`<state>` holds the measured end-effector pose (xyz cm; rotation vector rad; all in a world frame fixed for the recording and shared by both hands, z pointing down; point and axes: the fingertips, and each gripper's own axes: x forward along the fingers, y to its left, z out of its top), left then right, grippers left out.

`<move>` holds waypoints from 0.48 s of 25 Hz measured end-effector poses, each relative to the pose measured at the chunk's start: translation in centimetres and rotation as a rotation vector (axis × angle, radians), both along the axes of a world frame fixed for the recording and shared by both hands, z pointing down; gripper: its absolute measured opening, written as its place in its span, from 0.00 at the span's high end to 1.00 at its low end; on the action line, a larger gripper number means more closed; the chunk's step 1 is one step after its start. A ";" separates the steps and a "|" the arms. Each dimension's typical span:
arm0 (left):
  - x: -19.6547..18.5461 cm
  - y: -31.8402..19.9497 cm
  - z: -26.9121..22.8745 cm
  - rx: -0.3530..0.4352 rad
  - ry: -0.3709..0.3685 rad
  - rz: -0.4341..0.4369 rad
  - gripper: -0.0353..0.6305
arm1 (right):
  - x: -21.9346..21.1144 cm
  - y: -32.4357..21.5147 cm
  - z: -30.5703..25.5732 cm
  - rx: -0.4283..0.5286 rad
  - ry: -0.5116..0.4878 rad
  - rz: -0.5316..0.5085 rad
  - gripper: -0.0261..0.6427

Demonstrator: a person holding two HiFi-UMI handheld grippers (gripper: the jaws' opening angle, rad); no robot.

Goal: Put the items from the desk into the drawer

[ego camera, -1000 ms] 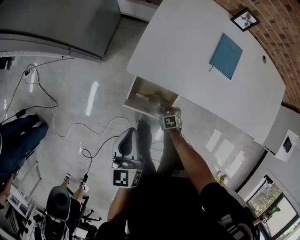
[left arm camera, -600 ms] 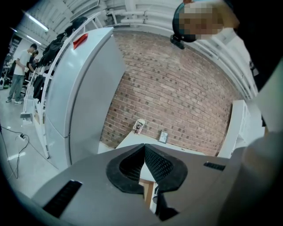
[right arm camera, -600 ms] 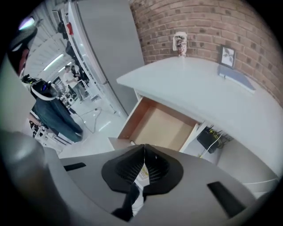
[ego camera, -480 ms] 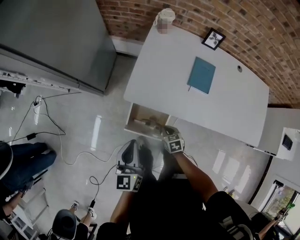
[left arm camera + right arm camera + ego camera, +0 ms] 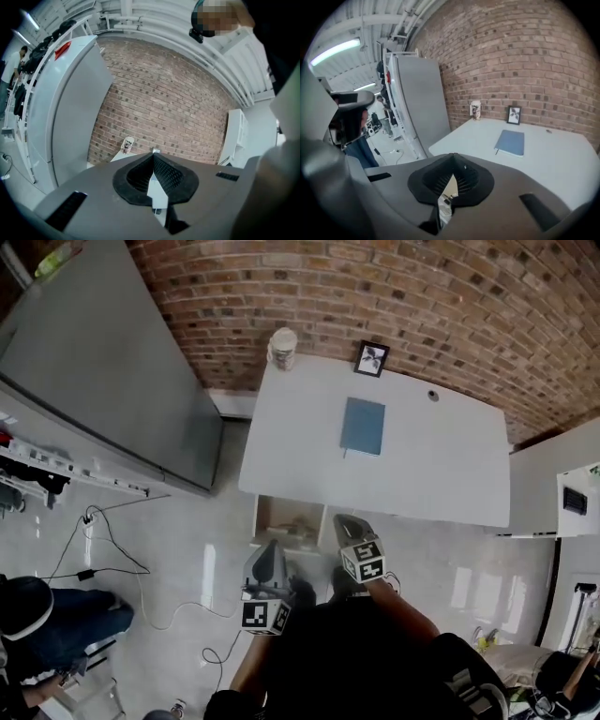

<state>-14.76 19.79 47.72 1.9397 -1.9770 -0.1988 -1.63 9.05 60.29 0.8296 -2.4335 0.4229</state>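
Drawer (image 5: 272, 517) stands pulled out; right gripper (image 5: 347, 524) has risen clear of it, jaws just closing, now pinched together, empty. Left gripper (image 5: 269, 554) likewise pinched, empty. Notebook (image 5: 363, 426), cup (image 5: 282, 348) wait on desk (image 5: 441, 465): likely next.

Your left tool (image 5: 153, 156) had its jaws pressed together with nothing between them. Beyond the tips stood a brick wall (image 5: 164, 108). A paper cup (image 5: 127, 144) sat on the far corner of the white counter (image 5: 117, 158), close to that wall. A tall grey cabinet (image 5: 77, 108) rose on the left of the view, and a white cabinet (image 5: 236, 136) stood on the right.
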 end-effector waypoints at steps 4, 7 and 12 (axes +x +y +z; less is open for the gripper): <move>1.2 -1.1 -2.7 0.047 -0.004 0.045 0.94 | 2.4 -0.1 -7.8 0.126 -0.086 0.047 0.96; 2.0 -1.5 -4.1 0.070 -0.002 0.065 0.94 | 4.0 0.6 -13.0 0.221 -0.139 0.066 0.96; 3.6 -2.2 -4.6 0.070 0.005 0.099 0.94 | 6.8 1.8 -17.6 0.289 -0.196 0.118 0.96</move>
